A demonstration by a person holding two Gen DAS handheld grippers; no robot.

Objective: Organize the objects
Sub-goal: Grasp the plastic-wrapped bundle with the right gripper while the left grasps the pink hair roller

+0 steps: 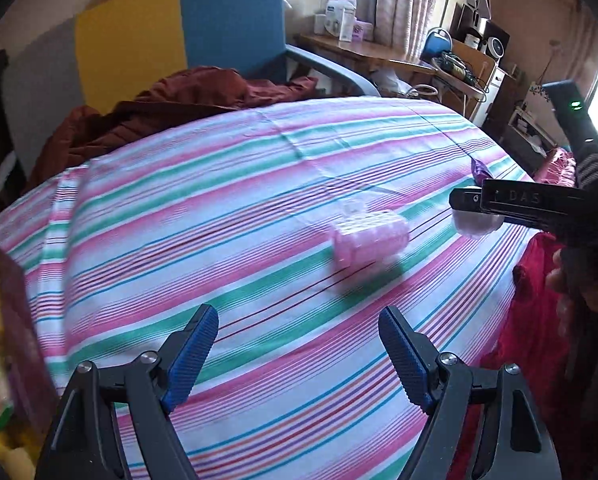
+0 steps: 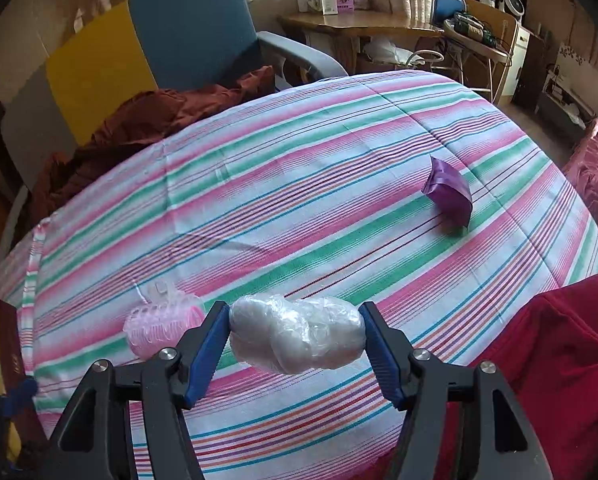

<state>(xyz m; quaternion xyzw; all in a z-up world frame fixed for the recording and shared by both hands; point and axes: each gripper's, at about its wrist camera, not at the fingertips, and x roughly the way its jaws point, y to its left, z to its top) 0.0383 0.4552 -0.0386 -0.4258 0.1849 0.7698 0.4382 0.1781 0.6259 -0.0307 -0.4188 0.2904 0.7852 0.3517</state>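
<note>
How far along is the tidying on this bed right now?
Nothing looks put away yet. In hand: the right gripper is clamped on a plastic-wrapped white bundle, lifted off the striped bedsheet. Left: the pink hair roller and purple packet lie loose; the left gripper is open and empty.

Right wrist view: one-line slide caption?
Right gripper clamps a plastic-wrapped white bundle above the striped bedspread, pink hair roller alongside.

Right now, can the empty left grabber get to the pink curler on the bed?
Probably yes. The left gripper has its jaws open and empty, and the pink curler lies ahead on the striped bedsheet with only bare sheet between. The right gripper, holding the white wrapped bundle, is off to the side.
</note>
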